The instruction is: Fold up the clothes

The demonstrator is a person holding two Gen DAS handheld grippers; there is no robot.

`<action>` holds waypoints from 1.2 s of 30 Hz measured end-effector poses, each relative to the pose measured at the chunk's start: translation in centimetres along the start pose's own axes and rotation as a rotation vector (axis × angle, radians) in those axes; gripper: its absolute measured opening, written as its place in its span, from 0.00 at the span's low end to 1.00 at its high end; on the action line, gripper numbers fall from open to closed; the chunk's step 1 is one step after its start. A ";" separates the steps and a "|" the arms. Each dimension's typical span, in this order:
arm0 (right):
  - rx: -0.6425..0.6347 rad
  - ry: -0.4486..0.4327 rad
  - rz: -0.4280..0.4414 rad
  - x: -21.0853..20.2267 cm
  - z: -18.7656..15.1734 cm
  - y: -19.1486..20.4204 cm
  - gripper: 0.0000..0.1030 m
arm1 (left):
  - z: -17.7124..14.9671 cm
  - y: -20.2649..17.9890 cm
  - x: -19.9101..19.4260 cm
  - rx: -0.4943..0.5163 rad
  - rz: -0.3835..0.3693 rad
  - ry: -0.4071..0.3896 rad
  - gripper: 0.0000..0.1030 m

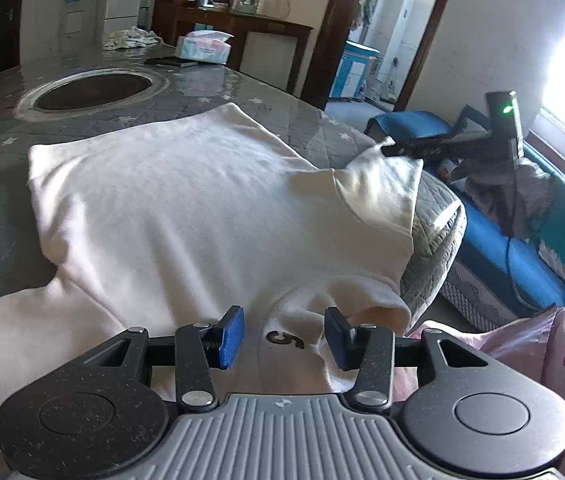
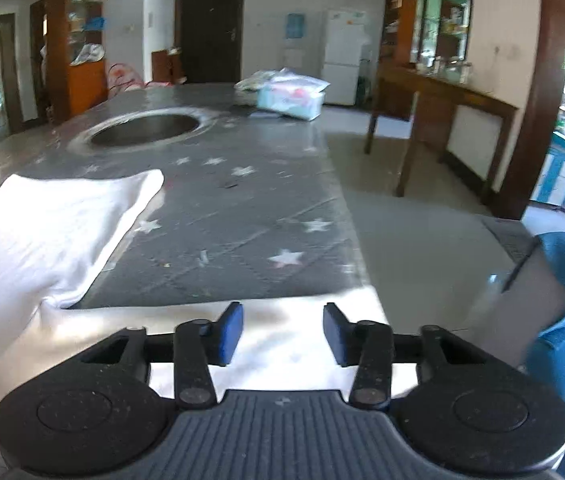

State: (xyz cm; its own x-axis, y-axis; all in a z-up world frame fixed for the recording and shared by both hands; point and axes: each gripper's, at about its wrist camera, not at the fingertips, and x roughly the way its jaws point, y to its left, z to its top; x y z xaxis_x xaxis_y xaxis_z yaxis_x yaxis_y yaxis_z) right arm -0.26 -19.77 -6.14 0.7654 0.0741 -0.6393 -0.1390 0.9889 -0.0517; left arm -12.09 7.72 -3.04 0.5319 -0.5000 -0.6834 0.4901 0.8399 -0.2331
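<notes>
A white shirt [image 1: 170, 208] lies spread across the near end of the grey star-patterned desk [image 2: 242, 216], one sleeve draped over the near edge. The left tool [image 1: 284, 338] and right tool [image 2: 282, 334] hover over its fabric, both released, grasping nothing.

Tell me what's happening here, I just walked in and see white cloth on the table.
A person is folding a white garment spread on a grey star-patterned table, with a two-finger gripper in each hand. The left gripper sits open over the collar printed with a 5, not clamping it. The right gripper is open over a white edge of the garment at the table's near side, holding nothing. A tissue box lies at the far end.
</notes>
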 end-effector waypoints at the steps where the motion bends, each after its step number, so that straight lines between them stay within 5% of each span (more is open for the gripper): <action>1: 0.003 0.003 0.001 0.3 0.1 0.0 0.44 | 0.0 0.2 -0.3 -0.008 0.007 -0.007 0.48; 7: 0.008 0.011 0.010 1.0 0.8 0.2 0.53 | -0.1 2.4 -3.3 -0.082 0.084 -0.099 0.49; 14: -0.069 -0.037 0.107 -1.0 1.5 2.8 0.60 | -0.7 7.9 -4.8 -0.329 0.245 -0.173 0.47; 20: -0.160 -0.074 0.242 -1.9 2.6 7.4 0.64 | 0.8 8.0 -3.5 -0.347 0.208 -0.239 0.41; 25: -0.218 -0.047 0.324 -0.4 3.4 10.2 0.66 | 2.8 8.7 -0.4 -0.334 0.160 -0.213 0.40; 36: -0.261 0.053 0.393 3.7 4.0 12.4 0.66 | 3.4 12.0 0.1 -0.405 0.232 -0.154 0.38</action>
State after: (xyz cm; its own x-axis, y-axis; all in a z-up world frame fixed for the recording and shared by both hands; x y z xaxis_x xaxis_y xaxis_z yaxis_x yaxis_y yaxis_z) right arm 3.37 -6.75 -6.05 0.5910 0.4230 -0.6869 -0.5702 0.8214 0.0152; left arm -3.83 17.07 -3.57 0.7061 -0.2900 -0.6460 0.0551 0.9320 -0.3583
